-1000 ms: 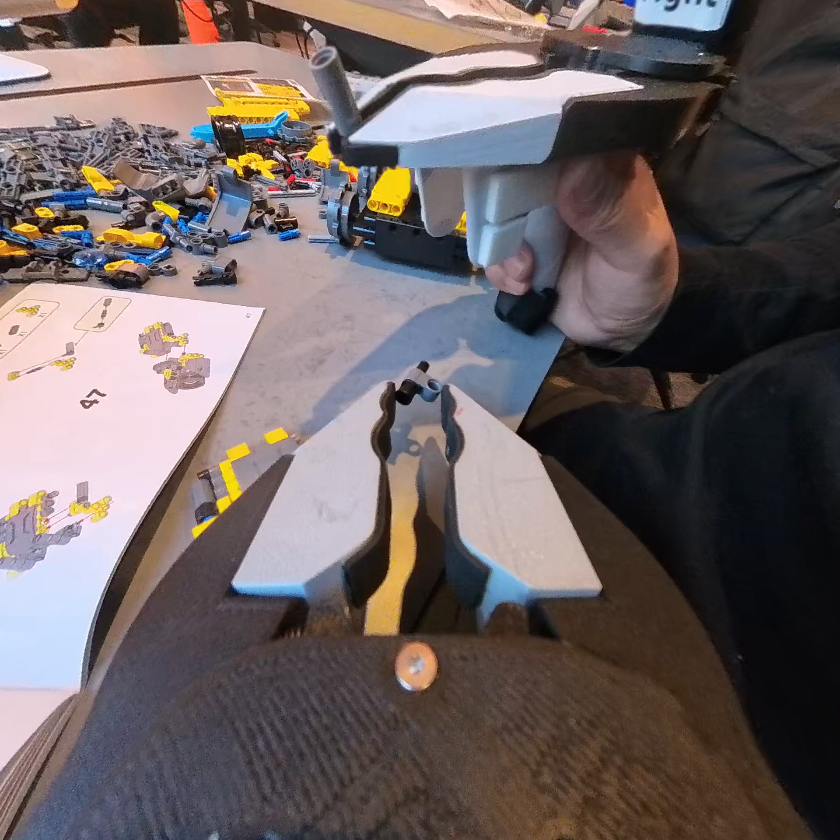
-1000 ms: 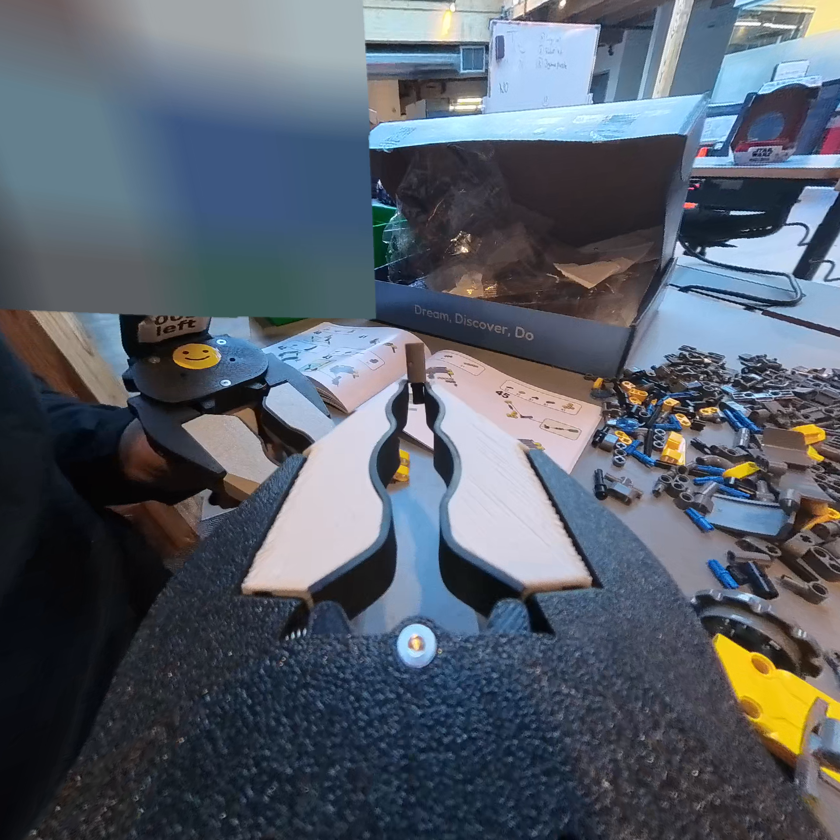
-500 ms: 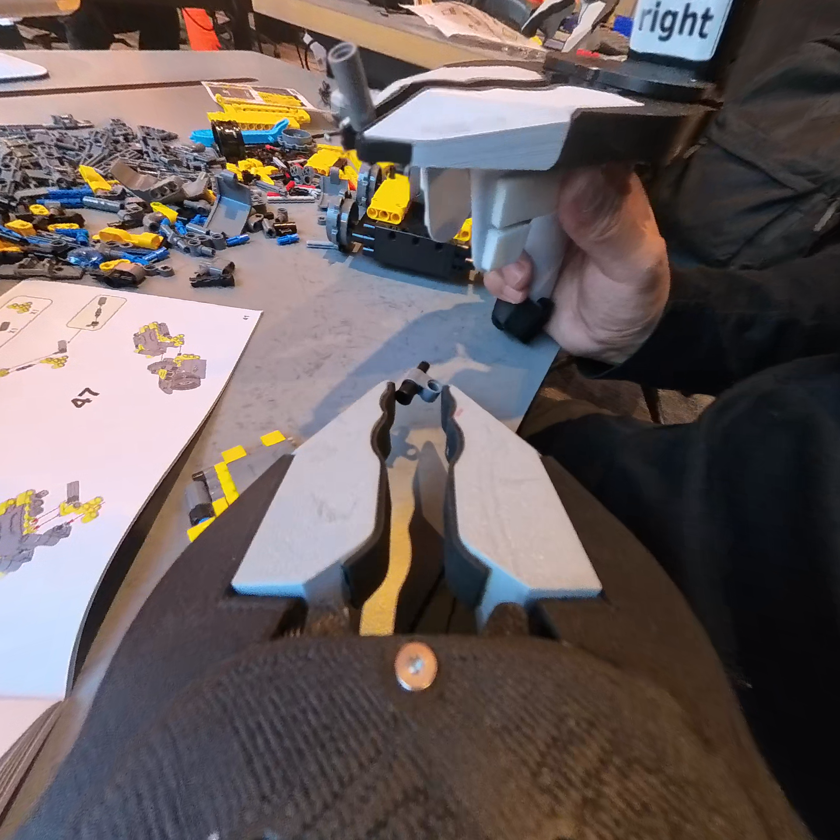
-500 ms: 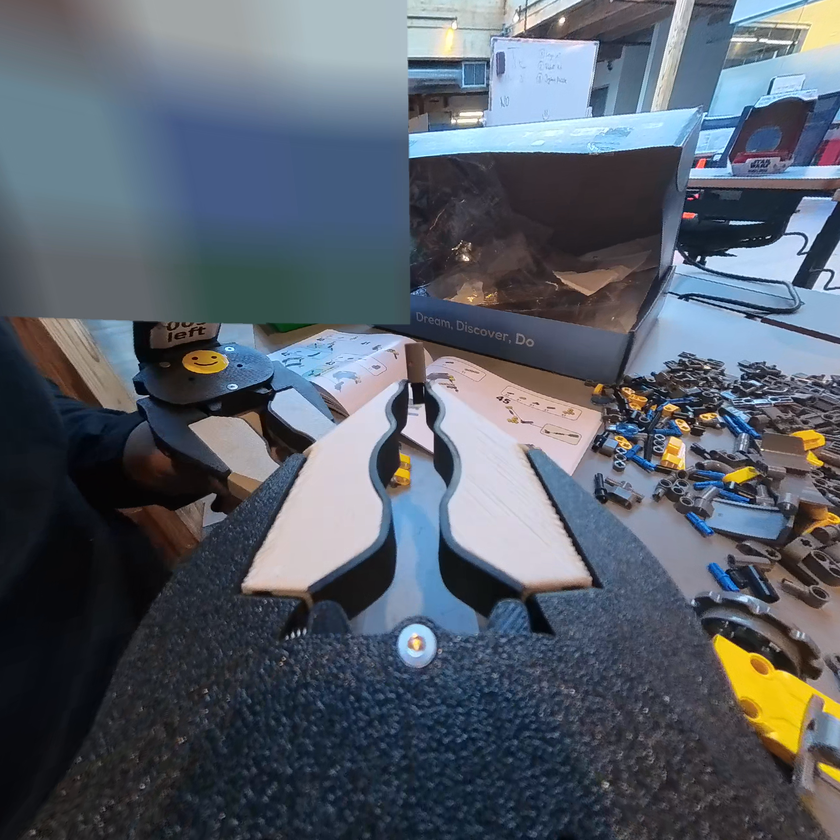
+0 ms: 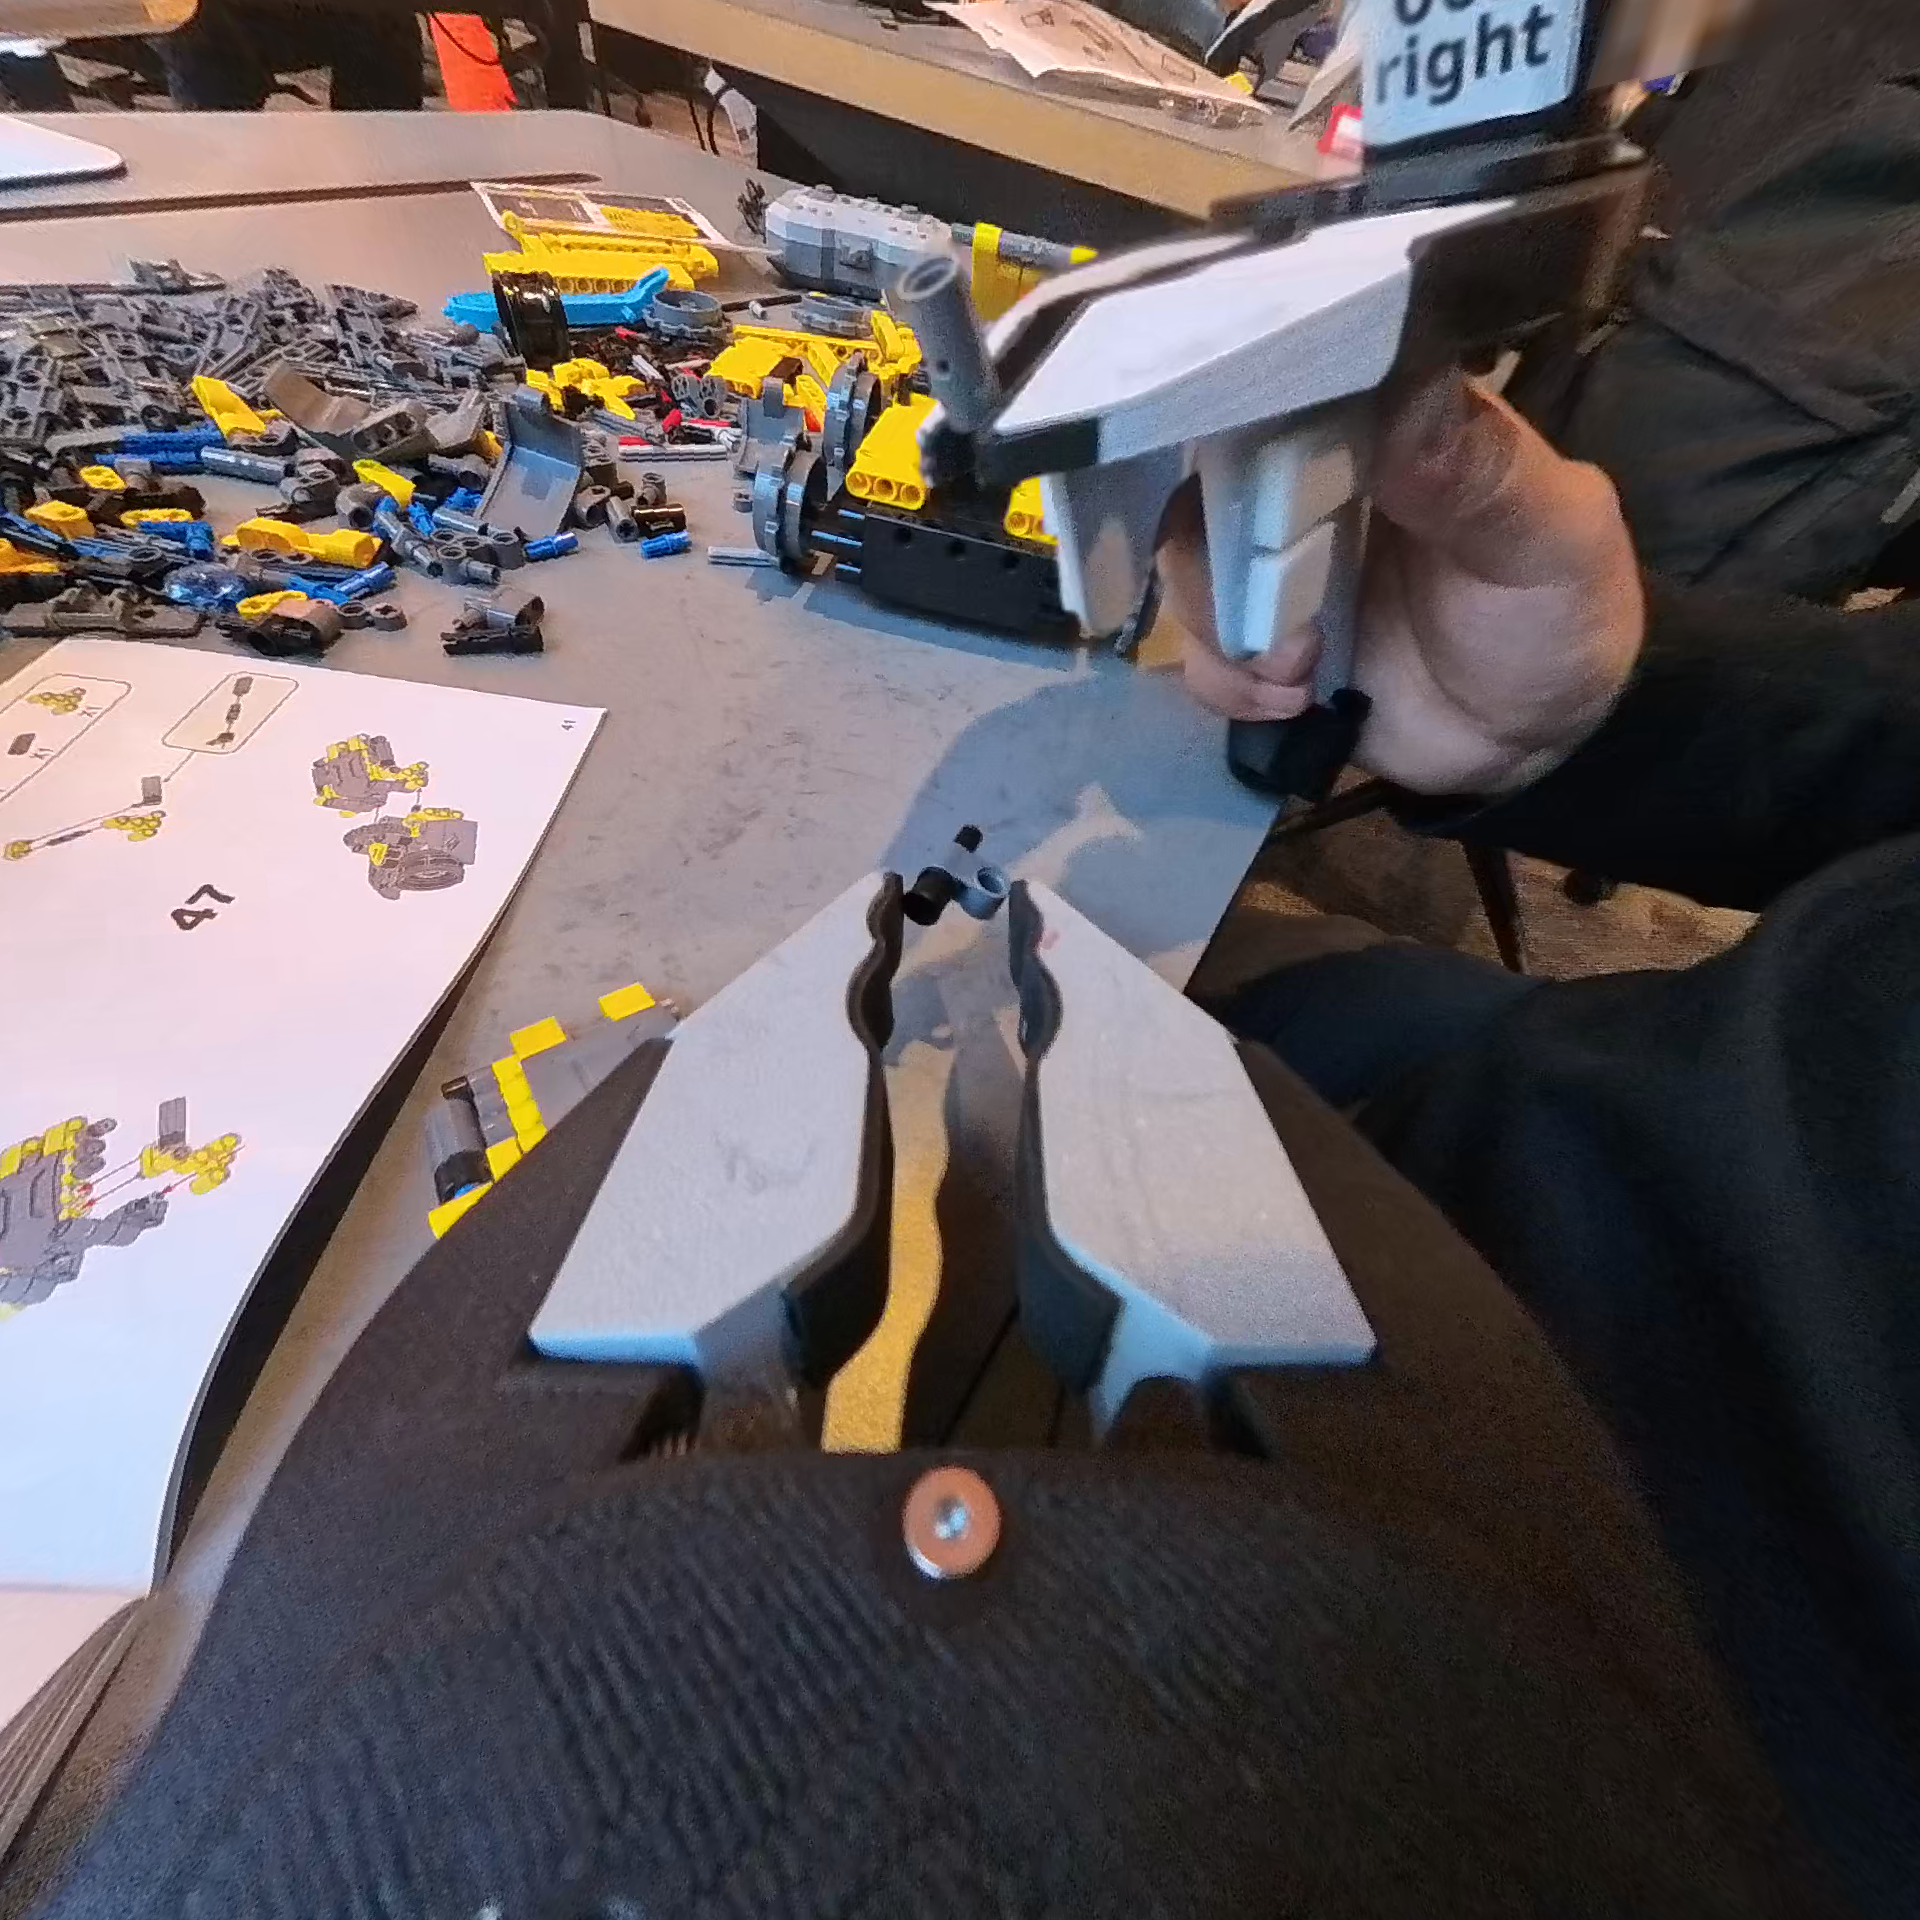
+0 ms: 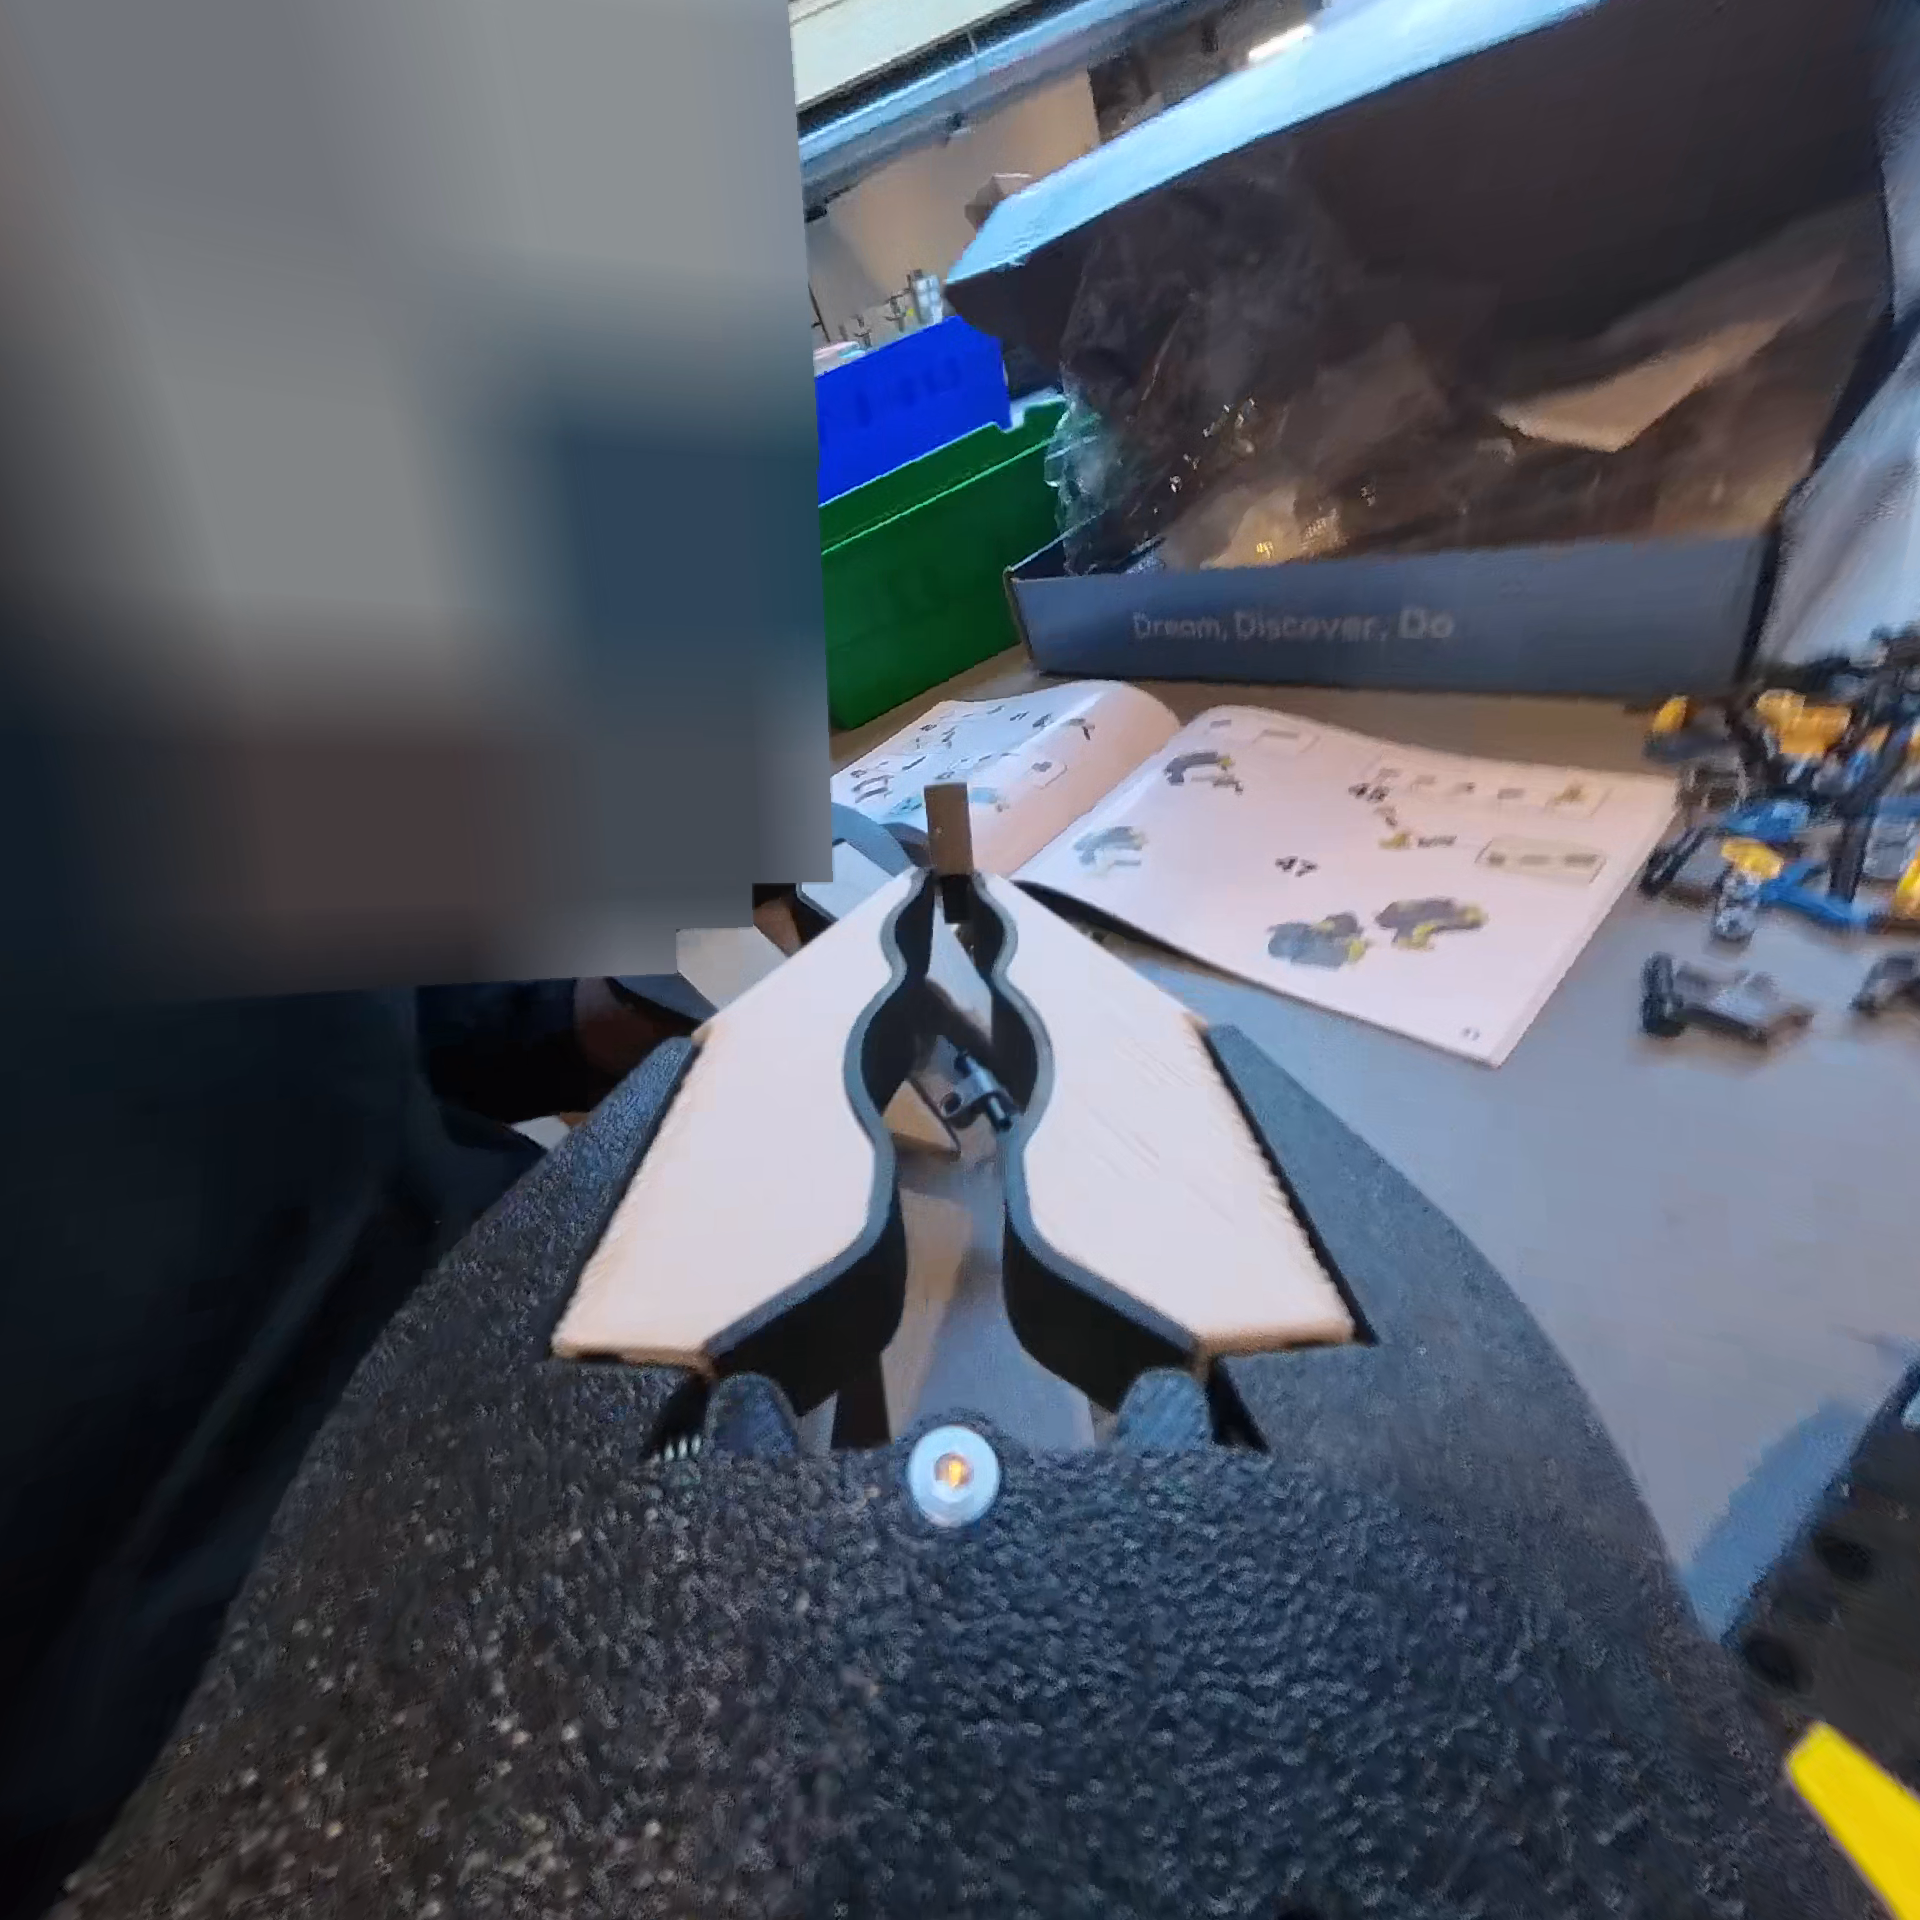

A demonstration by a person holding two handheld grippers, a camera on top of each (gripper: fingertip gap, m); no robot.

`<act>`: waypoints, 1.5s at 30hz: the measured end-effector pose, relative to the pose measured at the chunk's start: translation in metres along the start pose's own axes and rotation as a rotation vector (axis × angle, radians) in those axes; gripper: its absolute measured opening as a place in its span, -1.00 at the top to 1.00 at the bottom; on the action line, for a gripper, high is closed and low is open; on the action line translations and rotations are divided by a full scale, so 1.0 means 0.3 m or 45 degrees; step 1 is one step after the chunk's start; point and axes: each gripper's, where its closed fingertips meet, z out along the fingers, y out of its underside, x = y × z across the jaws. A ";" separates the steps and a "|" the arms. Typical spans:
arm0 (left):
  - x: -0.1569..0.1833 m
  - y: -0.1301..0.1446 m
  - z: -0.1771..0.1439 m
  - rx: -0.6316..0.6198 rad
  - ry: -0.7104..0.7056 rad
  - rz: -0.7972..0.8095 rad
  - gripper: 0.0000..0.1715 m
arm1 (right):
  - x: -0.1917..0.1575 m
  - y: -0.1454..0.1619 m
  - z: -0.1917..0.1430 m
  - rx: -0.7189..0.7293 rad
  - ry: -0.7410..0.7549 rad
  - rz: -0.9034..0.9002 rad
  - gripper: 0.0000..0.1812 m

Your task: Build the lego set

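The left gripper (image 5: 954,896) pinches a small grey-and-black connector (image 5: 961,883) at its fingertips, over the near edge of the grey table (image 5: 748,727). Above and beyond it, the right gripper (image 5: 961,431) is clamped on a grey tube (image 5: 951,343) that sticks up past its tips, seemingly kept clear for fitting. Farther off lie the open instruction booklet (image 5: 260,883), then loose building pieces (image 5: 260,436)
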 end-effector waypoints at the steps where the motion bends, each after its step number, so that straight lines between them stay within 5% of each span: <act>1: 0.002 0.000 -0.001 -0.002 0.004 -0.002 0.76 | 0.003 0.004 -0.012 0.002 -0.010 0.063 0.94; 7: -0.001 0.007 -0.005 -0.028 -0.010 0.017 0.71 | 0.014 0.030 -0.060 0.036 -0.023 0.257 0.94; 24: -0.014 0.011 -0.033 -0.212 -0.197 0.320 0.68 | -0.011 0.072 -0.070 -0.055 -0.032 0.226 0.94; 35: 0.108 -0.089 -0.034 -0.088 0.023 0.186 0.67 | -0.105 0.079 -0.029 -0.027 -0.239 0.361 0.94; 45: 0.110 -0.147 -0.065 -0.032 -0.222 0.742 0.59 | -0.149 0.070 -0.021 0.030 -0.465 0.686 0.94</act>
